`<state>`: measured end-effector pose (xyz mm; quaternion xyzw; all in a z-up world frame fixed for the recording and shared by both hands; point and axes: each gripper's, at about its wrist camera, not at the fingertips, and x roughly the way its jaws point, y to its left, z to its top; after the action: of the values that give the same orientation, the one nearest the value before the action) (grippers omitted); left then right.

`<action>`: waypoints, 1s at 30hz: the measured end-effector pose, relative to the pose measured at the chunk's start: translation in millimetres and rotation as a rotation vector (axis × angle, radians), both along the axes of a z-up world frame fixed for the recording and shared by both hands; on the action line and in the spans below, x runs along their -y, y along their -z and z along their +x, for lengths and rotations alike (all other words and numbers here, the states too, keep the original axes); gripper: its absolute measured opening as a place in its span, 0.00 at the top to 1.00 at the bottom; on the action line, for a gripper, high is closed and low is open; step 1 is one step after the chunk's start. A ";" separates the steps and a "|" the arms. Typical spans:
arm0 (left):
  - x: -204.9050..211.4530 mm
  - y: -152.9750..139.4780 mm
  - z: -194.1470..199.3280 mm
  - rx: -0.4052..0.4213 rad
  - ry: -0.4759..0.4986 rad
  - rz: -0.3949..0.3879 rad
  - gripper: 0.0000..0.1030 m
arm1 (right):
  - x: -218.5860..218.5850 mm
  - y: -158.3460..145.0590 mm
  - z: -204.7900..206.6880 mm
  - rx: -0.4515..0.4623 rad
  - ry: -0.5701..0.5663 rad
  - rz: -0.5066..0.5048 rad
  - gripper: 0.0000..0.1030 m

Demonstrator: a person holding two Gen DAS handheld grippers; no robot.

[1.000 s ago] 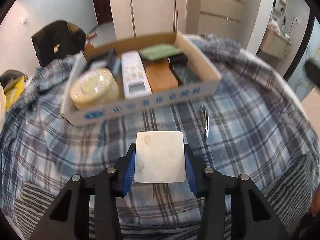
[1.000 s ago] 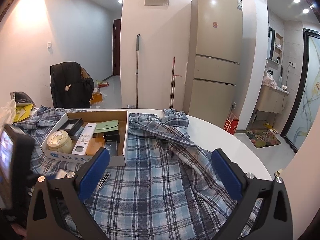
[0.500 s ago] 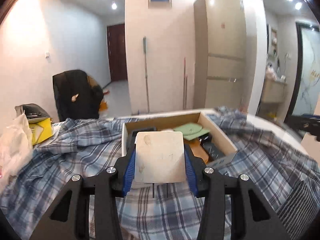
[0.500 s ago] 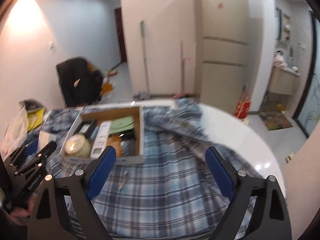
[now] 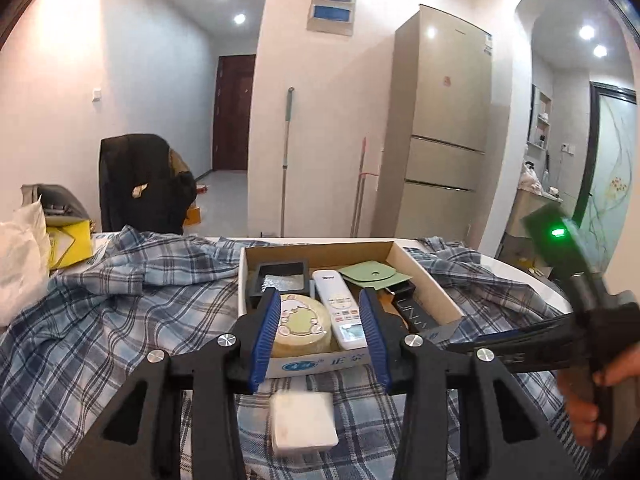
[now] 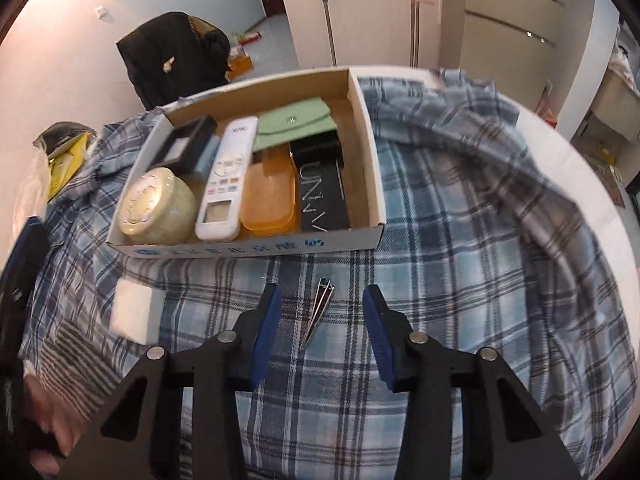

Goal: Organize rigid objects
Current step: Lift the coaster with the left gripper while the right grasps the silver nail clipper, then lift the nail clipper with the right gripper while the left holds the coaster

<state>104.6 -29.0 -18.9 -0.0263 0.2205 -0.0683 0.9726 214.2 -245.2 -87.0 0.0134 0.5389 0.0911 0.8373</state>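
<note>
Below the box [image 6: 256, 246], lower centre, tweezers [image 6: 318, 312] lie between the right gripper [image 6: 322, 330]'s closing, untouching pads. Bare cloth [image 6: 480, 260] rightward — the left gripper [image 5: 318, 334] gapes empty over a white block [image 5: 302, 424].

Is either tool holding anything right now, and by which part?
Nothing: left tool is empty, white block on the cloth; right tool jaws, just closing, straddle the thin metal piece untouched.

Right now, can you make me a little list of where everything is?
Box: on the checked cloth, holding a remote and a round tin
White block: on the cloth, before the box, untouched
Metal tool: on the cloth, between fingers of the right gripper
Right gripper: jaws just closing in, not pressing the tool
Left gripper: open, empty
</note>
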 end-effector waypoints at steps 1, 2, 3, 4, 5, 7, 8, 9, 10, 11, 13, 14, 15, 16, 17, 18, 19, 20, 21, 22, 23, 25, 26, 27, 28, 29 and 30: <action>0.9 1.1 1.5 -0.010 0.003 0.007 0.61 | -0.5 3.2 1.6 -0.012 0.002 -0.002 0.64; 0.5 2.9 4.5 -0.033 0.007 0.003 0.64 | -2.2 7.7 3.1 -0.022 0.000 -0.008 0.65; -0.6 4.5 7.0 -0.053 0.006 -0.007 0.65 | -3.8 11.0 3.0 -0.027 0.000 -0.014 0.66; -3.1 6.3 9.7 -0.069 0.004 -0.017 0.65 | -4.7 12.1 3.4 -0.027 0.001 -0.016 0.66; -5.3 7.6 12.2 -0.084 -0.003 -0.025 0.65 | -6.5 13.8 2.9 -0.025 -0.001 -0.015 0.66; -10.4 11.4 17.6 -0.117 -0.022 -0.044 0.65 | -11.5 16.8 2.7 -0.026 -0.013 -0.022 0.67; -12.6 13.3 20.4 -0.134 -0.031 -0.052 0.65 | -14.0 18.8 3.6 -0.029 -0.017 -0.032 0.68; -13.6 15.7 22.0 -0.147 -0.042 -0.053 0.65 | -16.0 20.6 4.3 -0.032 -0.020 -0.040 0.68; -14.3 17.3 23.6 -0.157 -0.050 -0.054 0.65 | -17.2 21.8 5.6 -0.034 -0.021 -0.043 0.70; -15.7 19.1 25.3 -0.170 -0.054 -0.060 0.65 | -18.1 23.3 5.7 -0.035 -0.022 -0.050 0.76; -17.8 21.5 27.3 -0.183 -0.057 -0.070 0.65 | -18.8 26.8 6.9 -0.036 -0.022 -0.071 0.85; -18.6 22.2 28.0 -0.186 -0.058 -0.072 0.65 | -18.3 28.2 7.2 -0.039 -0.024 -0.077 0.90; -18.6 22.7 28.4 -0.189 -0.057 -0.072 0.65 | -17.1 27.8 6.6 -0.029 -0.026 -0.081 0.91; -18.3 23.0 28.6 -0.191 -0.057 -0.071 0.65 | -16.1 27.4 6.6 -0.029 -0.031 -0.081 0.91; -18.0 23.2 28.8 -0.191 -0.055 -0.070 0.65 | -15.0 27.1 6.5 -0.030 -0.039 -0.080 0.92; -17.0 22.7 28.2 -0.191 -0.053 -0.067 0.65 | -14.1 26.7 5.9 -0.031 -0.046 -0.081 0.92; -16.7 22.5 27.8 -0.190 -0.054 -0.063 0.65 | -14.1 26.2 5.4 -0.029 -0.052 -0.088 0.92; -16.3 22.3 27.7 -0.193 -0.053 -0.057 0.65 | -13.4 25.2 4.0 -0.025 -0.054 -0.094 0.92; -16.4 21.7 28.7 -0.205 -0.054 -0.043 0.65 | -12.2 23.1 2.5 -0.020 -0.055 -0.101 0.92; -17.2 21.4 29.1 -0.214 -0.056 -0.035 0.65 | -10.4 20.1 1.1 -0.014 -0.053 -0.100 0.92; -19.0 20.9 29.8 -0.237 -0.058 -0.021 0.65 | -7.0 16.1 -1.8 -0.007 -0.045 -0.090 0.92; -22.9 22.1 32.2 -0.297 -0.061 -0.010 0.65 | 0.0 7.2 -7.1 0.014 -0.028 -0.062 0.92; -26.2 22.9 32.2 -0.320 -0.066 -0.024 0.65 | 2.2 3.0 -9.1 0.028 -0.026 -0.054 0.92; -30.5 24.7 32.6 -0.348 -0.075 -0.041 0.65 | 4.0 -0.9 -11.1 0.045 -0.028 -0.052 0.92; -32.3 26.8 33.5 -0.371 -0.084 -0.038 0.65 | 4.9 -3.3 -12.1 0.058 -0.030 -0.053 0.92; -33.3 29.7 35.1 -0.400 -0.091 -0.029 0.64 | 6.2 -4.6 -13.1 0.068 -0.034 -0.051 0.92; -33.5 35.4 37.9 -0.456 -0.096 -0.017 0.57 | 7.1 -4.6 -12.9 0.071 -0.037 -0.045 0.92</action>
<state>142.5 4.5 -54.3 -0.0596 0.4323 -0.0163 0.8996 201.3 -252.3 -82.4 -0.0184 0.5107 0.0948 0.8543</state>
